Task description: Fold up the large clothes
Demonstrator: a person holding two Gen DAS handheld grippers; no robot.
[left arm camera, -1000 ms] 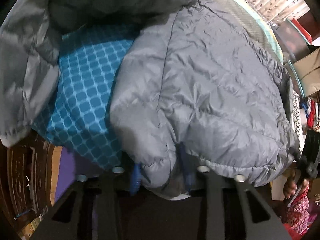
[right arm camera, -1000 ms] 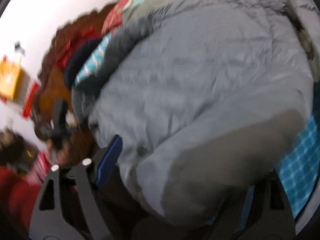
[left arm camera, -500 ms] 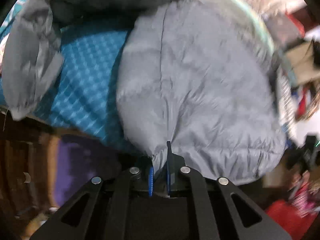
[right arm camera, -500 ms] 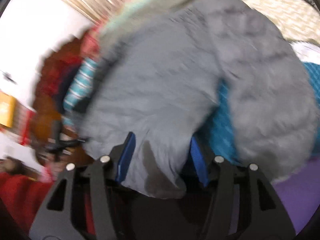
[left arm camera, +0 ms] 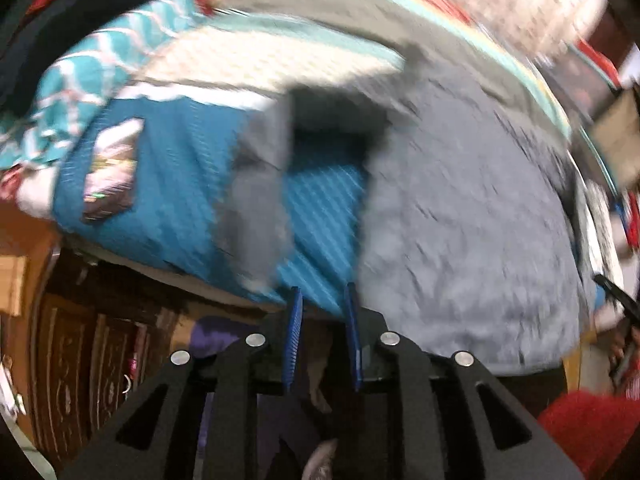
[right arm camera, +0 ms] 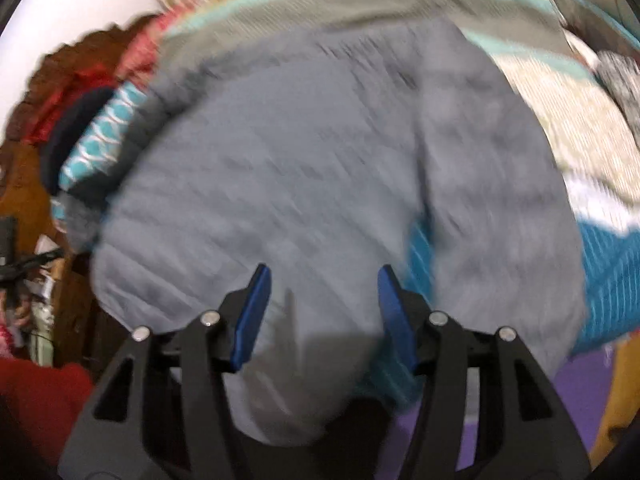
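1. While the grey jacket (left arm camera: 460, 208) lies spread on the blue bedcover (left arm camera: 168, 184), body to the right and one sleeve (left arm camera: 256, 200) trailing left, both tools are off it now;
2. A second ago the left gripper (left arm camera: 322, 312) pinched the hem; now its jaws stand a little apart, holding nothing; looks like a release, ready for a fresh grab;
3. The right gripper (right arm camera: 320, 288) gapes wide over the jacket's near edge, fabric between its jaws, not clamped;
4. Both views are smeared with motion; a patterned blanket (right arm camera: 572, 128) lies beyond; no baskets or boxes can be made out.
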